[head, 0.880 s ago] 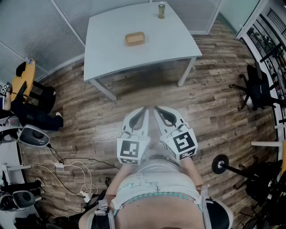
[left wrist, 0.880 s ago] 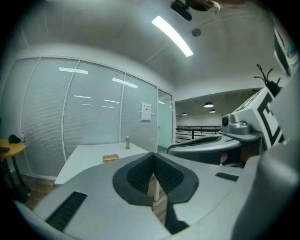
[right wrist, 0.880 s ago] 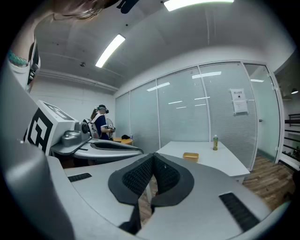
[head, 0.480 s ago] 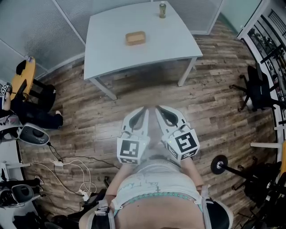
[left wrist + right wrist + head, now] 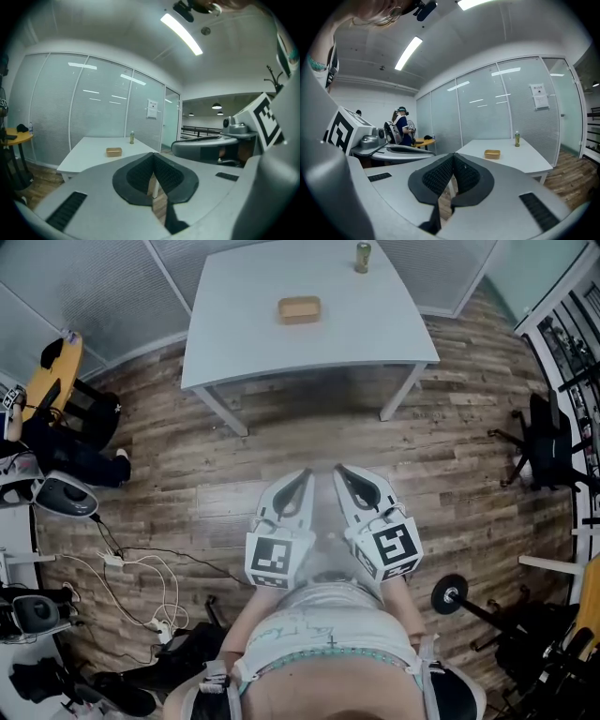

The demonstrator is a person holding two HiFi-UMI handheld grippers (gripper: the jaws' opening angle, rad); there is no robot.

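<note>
Head view looks down on the left gripper (image 5: 302, 479) and the right gripper (image 5: 345, 474), held side by side close to the person's body above the brown wood-plank floor (image 5: 469, 446). Both point toward a pale grey rectangular table (image 5: 375, 324) and are well apart from it. Each gripper view shows its black ribbed pads pressed together with nothing between them. A tan shallow rectangular box (image 5: 299, 309) lies about mid-table, and a small greenish bottle (image 5: 362, 256) stands upright nearer the far edge, toward the right corner. The two are apart. Judging from this, the step in hand is no more than carrying the grippers toward the table. Any handling there would first call for closing the distance and parting the jaws.
</note>
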